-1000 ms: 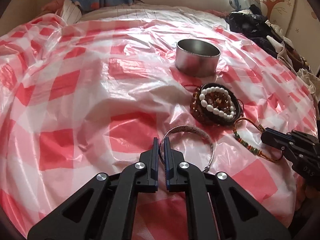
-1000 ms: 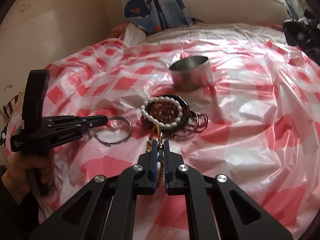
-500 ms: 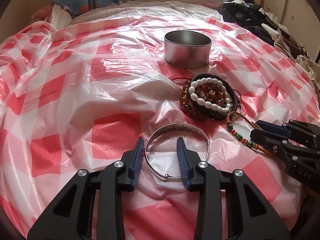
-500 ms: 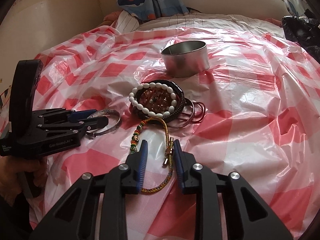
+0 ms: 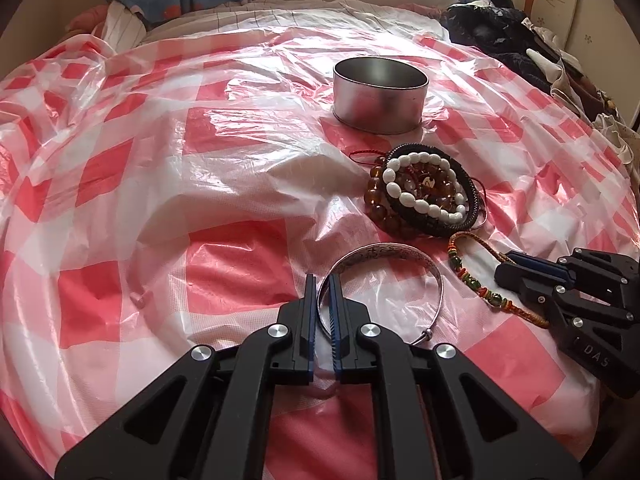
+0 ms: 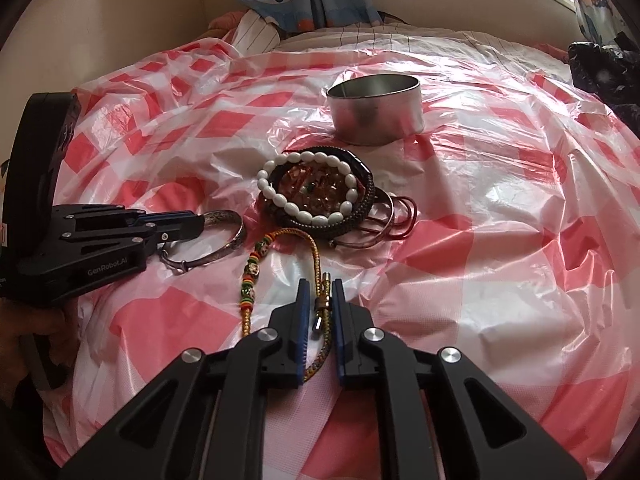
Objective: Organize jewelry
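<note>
Bed w/ slick checked plastic sheet (image 5: 168,208): lots of open room left. Steel tin (image 5: 380,96) stands beyond the bead pile (image 5: 424,194), rim open. Left tool (image 5: 322,300) just closed, pinching silver bangle (image 5: 400,254) by its near rim; stiff, light, slippery. Right tool (image 6: 319,304) just closed on braided cord bracelet (image 6: 314,256) near the clasp; limp, will dangle.

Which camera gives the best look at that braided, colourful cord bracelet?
The right wrist view: the cord bracelet lies centred, its beads, braid and metal clasp clear, running between the right claw. The left wrist view shows it small near the right edge, one end hidden by that claw.
</note>
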Tool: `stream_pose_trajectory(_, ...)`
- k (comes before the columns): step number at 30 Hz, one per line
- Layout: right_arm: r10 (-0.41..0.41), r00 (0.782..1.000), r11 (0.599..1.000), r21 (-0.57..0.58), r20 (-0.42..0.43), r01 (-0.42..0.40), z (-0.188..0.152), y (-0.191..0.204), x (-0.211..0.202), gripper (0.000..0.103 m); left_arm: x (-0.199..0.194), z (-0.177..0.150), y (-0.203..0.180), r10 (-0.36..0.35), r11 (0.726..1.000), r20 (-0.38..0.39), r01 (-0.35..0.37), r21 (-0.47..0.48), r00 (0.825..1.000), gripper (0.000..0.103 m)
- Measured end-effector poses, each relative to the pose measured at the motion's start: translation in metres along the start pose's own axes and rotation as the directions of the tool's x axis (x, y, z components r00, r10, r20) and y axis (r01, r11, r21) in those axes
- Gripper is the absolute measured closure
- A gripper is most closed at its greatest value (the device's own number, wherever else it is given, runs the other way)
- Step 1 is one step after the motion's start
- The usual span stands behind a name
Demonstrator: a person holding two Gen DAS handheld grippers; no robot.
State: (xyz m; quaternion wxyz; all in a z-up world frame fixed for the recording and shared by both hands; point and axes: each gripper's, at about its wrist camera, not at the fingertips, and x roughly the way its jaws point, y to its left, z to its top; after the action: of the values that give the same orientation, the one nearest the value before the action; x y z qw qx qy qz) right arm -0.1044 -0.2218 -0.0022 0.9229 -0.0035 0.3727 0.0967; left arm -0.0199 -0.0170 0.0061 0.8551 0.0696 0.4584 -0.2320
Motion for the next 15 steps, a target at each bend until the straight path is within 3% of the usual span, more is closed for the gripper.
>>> stream_pose_trajectory(6,0.007,1.000,1.000,0.015,-0.004,-0.007,0.001,-0.003,0.000,0.094,0.000,0.000,-0.001,-0.004,1.000,-0.003,0.004,-0.002,1.000,0.093)
stream_pose_trajectory(8,0.008,1.000,1.000,0.020,-0.005,-0.008,0.001,-0.003,0.001,0.094,0.000,0.001,-0.002,-0.016,1.000,-0.001,0.016,-0.001,1.000,0.085)
stream_pose_trajectory(10,0.006,1.000,1.000,0.020,-0.005,-0.006,0.001,-0.003,0.001,0.094,-0.001,0.001,-0.006,-0.037,0.999,0.002,0.037,0.014,0.999,0.059)
stream_pose_trajectory(12,0.007,1.000,1.000,0.020,-0.005,-0.007,0.001,-0.003,0.001,0.094,-0.001,0.000,-0.014,-0.031,0.998,0.004,0.031,0.049,1.000,0.045)
stream_pose_trajectory(15,0.005,1.000,1.000,0.018,-0.006,-0.005,0.001,-0.004,0.002,0.094,-0.001,0.000,-0.019,-0.004,0.997,0.006,0.003,0.072,1.000,0.044)
